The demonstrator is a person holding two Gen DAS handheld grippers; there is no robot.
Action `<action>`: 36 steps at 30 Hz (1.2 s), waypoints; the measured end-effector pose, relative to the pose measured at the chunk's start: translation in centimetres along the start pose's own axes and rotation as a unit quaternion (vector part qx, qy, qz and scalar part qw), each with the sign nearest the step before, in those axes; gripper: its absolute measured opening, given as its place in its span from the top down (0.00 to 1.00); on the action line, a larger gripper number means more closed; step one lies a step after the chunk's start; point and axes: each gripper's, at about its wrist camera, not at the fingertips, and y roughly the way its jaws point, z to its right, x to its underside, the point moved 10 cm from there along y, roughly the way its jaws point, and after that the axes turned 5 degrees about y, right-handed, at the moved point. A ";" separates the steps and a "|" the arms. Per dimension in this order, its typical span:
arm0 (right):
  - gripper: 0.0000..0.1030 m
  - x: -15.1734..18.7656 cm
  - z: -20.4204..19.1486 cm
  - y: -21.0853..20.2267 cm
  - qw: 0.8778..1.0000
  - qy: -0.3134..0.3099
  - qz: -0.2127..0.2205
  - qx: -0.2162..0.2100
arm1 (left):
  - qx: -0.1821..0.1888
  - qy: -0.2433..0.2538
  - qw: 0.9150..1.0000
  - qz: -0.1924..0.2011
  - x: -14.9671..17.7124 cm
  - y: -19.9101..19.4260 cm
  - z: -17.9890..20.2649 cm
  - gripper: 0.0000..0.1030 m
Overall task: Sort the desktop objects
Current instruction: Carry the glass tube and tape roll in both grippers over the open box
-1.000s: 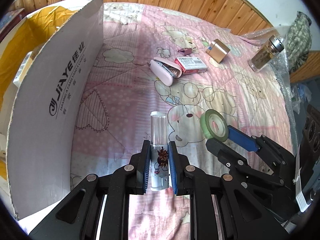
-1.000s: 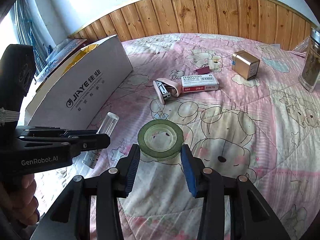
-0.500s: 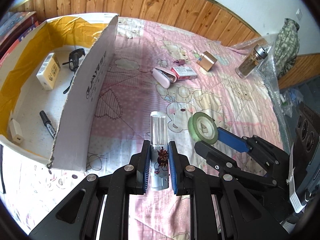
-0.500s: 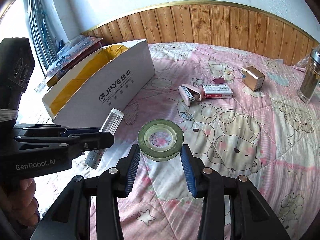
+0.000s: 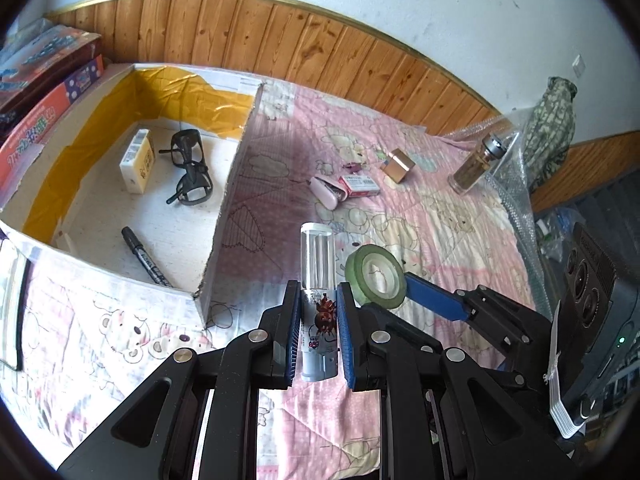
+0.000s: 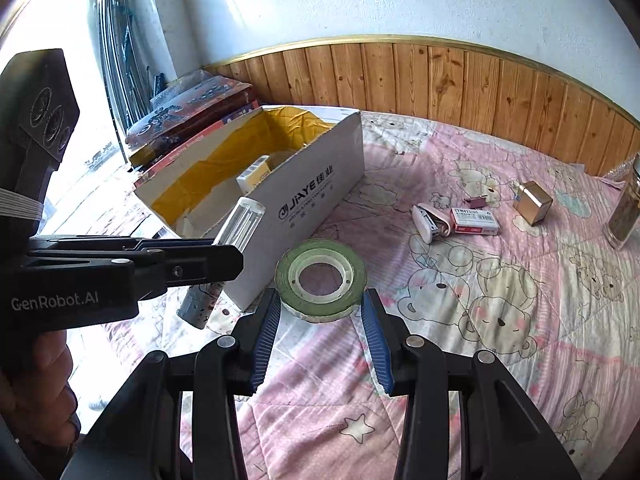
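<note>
Glasses (image 5: 191, 172), marker (image 5: 146, 252) and small carton (image 5: 138, 166) inside the box (image 5: 224, 216) at left — stapler (image 5: 326, 196), staple packet (image 5: 359, 185) on the quilt (image 5: 440, 216) to its right.

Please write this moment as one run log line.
left gripper: shut on tube | right gripper: shut on tape roll | both lifted near box

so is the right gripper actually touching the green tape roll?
Touching. Right wrist view shows the right gripper with both blue pads pressed against the green tape roll's rim, holding it off the pink bedspread.

A pink cartoon bedspread (image 5: 420, 216) carries a cardboard box (image 5: 236, 168), stapler (image 5: 326, 194) and gold box (image 5: 397, 165).
</note>
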 end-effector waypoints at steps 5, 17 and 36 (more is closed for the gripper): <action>0.58 -0.7 -2.0 -0.9 1.000 -0.016 0.009 -0.007 | 0.008 -0.008 1.000 0.019 -0.4 -2.0 -0.8 0.83; 0.58 -3.5 -5.3 -1.5 0.998 -0.050 0.023 -0.017 | 0.015 -0.032 0.997 0.062 -2.5 -5.7 -3.6 0.83; 0.58 -8.6 -9.7 2.2 0.992 -0.118 0.016 -0.041 | -0.035 -0.068 0.995 0.056 -4.9 -5.9 -12.1 0.83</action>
